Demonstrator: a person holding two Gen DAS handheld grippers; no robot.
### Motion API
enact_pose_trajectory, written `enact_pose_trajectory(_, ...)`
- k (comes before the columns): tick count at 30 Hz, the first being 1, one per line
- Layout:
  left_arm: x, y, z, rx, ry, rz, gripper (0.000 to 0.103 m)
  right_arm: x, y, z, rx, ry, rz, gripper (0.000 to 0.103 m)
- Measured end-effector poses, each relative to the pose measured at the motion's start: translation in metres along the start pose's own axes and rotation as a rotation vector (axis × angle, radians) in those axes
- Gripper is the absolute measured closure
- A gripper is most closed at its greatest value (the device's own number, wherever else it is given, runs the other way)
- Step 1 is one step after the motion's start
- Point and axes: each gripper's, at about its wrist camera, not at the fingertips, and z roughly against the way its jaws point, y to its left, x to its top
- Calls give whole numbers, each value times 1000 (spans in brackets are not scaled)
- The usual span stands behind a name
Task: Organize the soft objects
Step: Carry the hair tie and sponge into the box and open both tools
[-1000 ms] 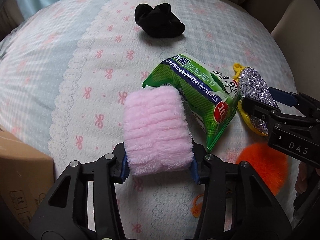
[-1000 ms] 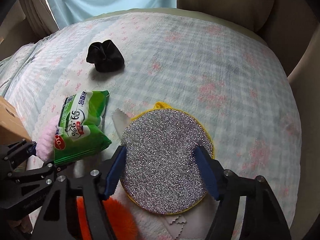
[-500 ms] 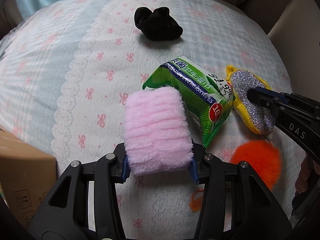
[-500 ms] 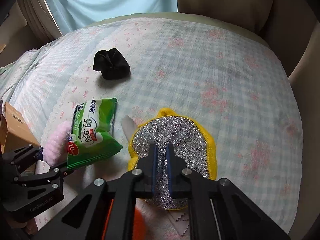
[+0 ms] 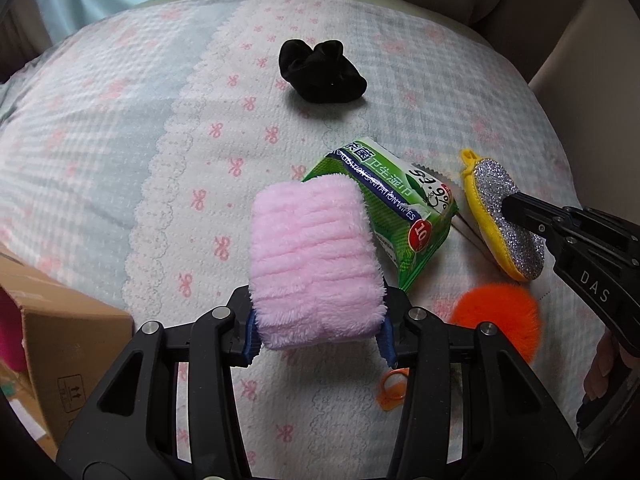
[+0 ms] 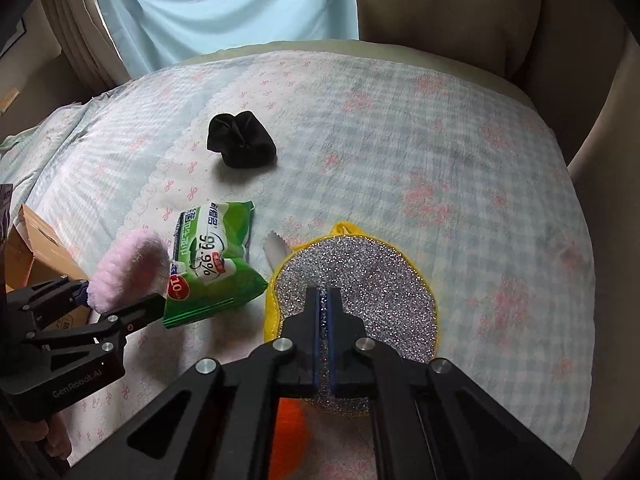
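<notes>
Right hand-held gripper (image 6: 324, 300) pinching glitter pad (image 6: 384, 288)

On the bed (image 5: 100, 128), the wipes pack (image 5: 404, 216) lies between towel (image 5: 316, 256) and scrubber (image 5: 504, 220).

Bed (image 6: 460, 152) under a pale blue checked quilt with pink bows, light blue curtain (image 6: 224, 4) behind, beige padded headboard (image 6: 460, 12), cardboard box (image 5: 68, 344) at left, soft daylight

pink fluffy cloth (image 5: 316, 256): 1, between the left jaws | green wipes pack (image 5: 394, 216): 1, beyond them | glitter scrub pad (image 6: 360, 300): 1, in the right jaws | black scrunchie (image 5: 322, 72): 1, far ahead | orange pompom (image 5: 498, 316): 1 | cardboard box (image 5: 60, 340): 1
</notes>
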Motion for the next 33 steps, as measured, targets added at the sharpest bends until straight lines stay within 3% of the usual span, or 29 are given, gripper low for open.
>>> enact_pose_trajectory(9,10,1,49,-10,-52,4,62,14,12,58,-6,-77,-10,100)
enact_pose_trajectory(19,18,25,182,-25,-195,40,62,33,73,178,6,-173,20,100)
enact_pose_trajectory(26,1,80,278,10,-249,73,62,41,148,240,80,-228,61,100)
enact_pose_trajectory(33,-20,165,325,59,-234,97,62,43,239,258,160,-222,77,100)
